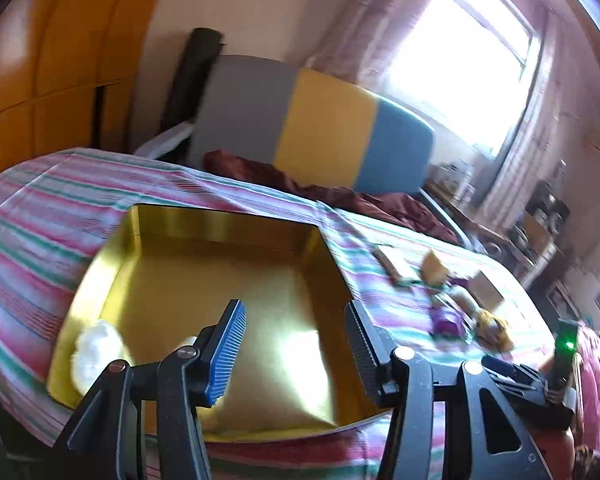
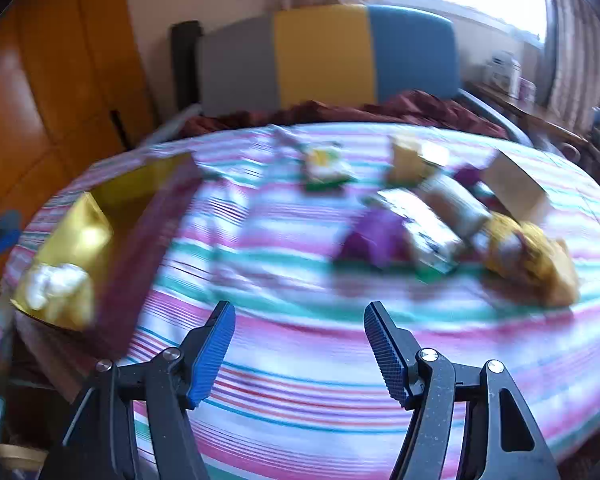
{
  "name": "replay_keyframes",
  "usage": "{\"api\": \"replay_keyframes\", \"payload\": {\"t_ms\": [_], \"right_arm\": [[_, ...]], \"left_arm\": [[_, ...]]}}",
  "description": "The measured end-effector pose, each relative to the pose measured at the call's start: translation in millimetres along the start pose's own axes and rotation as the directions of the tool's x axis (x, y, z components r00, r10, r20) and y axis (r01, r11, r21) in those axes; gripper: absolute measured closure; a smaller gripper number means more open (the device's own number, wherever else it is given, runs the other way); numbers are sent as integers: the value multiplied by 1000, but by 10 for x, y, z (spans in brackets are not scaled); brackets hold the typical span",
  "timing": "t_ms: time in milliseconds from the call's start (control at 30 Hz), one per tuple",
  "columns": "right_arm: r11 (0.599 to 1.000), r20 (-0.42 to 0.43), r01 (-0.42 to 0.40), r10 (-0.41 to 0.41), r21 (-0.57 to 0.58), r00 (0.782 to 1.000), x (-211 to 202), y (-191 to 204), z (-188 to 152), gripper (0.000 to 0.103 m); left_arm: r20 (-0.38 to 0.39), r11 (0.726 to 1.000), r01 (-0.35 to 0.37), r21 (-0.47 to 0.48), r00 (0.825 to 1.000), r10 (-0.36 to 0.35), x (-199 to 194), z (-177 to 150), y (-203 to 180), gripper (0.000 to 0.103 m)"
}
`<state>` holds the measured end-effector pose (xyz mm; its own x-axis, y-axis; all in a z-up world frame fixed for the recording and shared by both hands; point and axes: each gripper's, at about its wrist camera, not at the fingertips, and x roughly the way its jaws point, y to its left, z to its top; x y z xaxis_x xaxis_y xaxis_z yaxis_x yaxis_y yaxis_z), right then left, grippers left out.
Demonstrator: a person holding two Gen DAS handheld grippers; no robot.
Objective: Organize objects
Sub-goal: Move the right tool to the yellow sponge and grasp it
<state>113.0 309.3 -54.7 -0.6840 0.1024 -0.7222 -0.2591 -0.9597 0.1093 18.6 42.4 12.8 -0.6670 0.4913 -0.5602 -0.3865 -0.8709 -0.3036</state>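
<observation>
A shallow gold box [image 1: 172, 276] lies open on the striped bedspread, with a white crumpled wad [image 1: 96, 346] in its near left corner. My left gripper [image 1: 296, 344] hovers over the box's near part, open, nothing between its blue-padded fingers. In the right wrist view the same gold box [image 2: 88, 220] sits at the left with the white wad [image 2: 54, 284] inside. A blurred heap lies at the right: a purple packet [image 2: 374, 240], a yellow bag [image 2: 528, 256], a tan carton [image 2: 516, 184] and a small yellow box [image 2: 410, 156]. My right gripper [image 2: 300, 344] is open above bare bedspread.
A grey, yellow and blue headboard [image 1: 316, 128] stands behind the bed with a dark red blanket [image 1: 332, 192] at its foot. An orange wardrobe [image 1: 52, 52] fills the left. A cluttered side table [image 1: 540, 220] stands under the window at the right.
</observation>
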Motion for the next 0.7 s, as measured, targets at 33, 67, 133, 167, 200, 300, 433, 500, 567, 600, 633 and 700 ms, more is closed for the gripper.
{"api": "replay_keyframes", "payload": {"t_ms": [33, 67, 133, 167, 200, 300, 433, 500, 567, 600, 633, 700], "right_arm": [[1000, -7, 22, -21, 15, 1000, 4, -126, -48, 35], [999, -10, 35, -35, 26, 999, 3, -212, -77, 35], [996, -14, 73, -72, 53, 997, -14, -387, -117, 35], [993, -9, 98, -98, 68, 995, -39, -492, -136, 35], [989, 0, 122, -122, 80, 992, -63, -590, -142, 35], [968, 26, 215, -220, 126, 975, -150, -939, -93, 35], [933, 50, 301, -316, 197, 947, -219, -1425, 23, 34], [918, 34, 341, -355, 203, 934, -197, -1617, 74, 34], [912, 14, 351, -362, 211, 932, -160, -1787, 120, 34], [911, 4, 353, -362, 212, 932, -139, -1856, 144, 34], [910, -10, 358, -364, 207, 931, -108, -1914, 168, 34], [916, -32, 363, -363, 174, 931, -45, -2002, 210, 34]], "left_arm": [[-5, 1000, 20, 9, 1000, -20, -1, -26, -52, 48], [-11, 999, 43, 22, 999, -43, 6, -54, -113, 47], [-30, 996, 72, 49, 997, -70, 33, -103, -252, 47], [-41, 995, 84, 61, 996, -82, 50, -125, -317, 47], [-51, 993, 97, 72, 994, -93, 63, -153, -385, 47], [-76, 986, 140, 94, 988, -133, 78, -221, -558, 47], [-106, 979, 174, 109, 981, -162, 100, -301, -733, 47], [-126, 976, 190, 110, 976, -176, 127, -344, -810, 46], [-146, 974, 200, 109, 972, -184, 148, -383, -858, 46], [-153, 973, 202, 112, 971, -184, 163, -405, -886, 46], [-161, 972, 205, 116, 969, -185, 166, -427, -912, 46], [-175, 969, 211, 129, 967, -187, 181, -465, -982, 46]]}}
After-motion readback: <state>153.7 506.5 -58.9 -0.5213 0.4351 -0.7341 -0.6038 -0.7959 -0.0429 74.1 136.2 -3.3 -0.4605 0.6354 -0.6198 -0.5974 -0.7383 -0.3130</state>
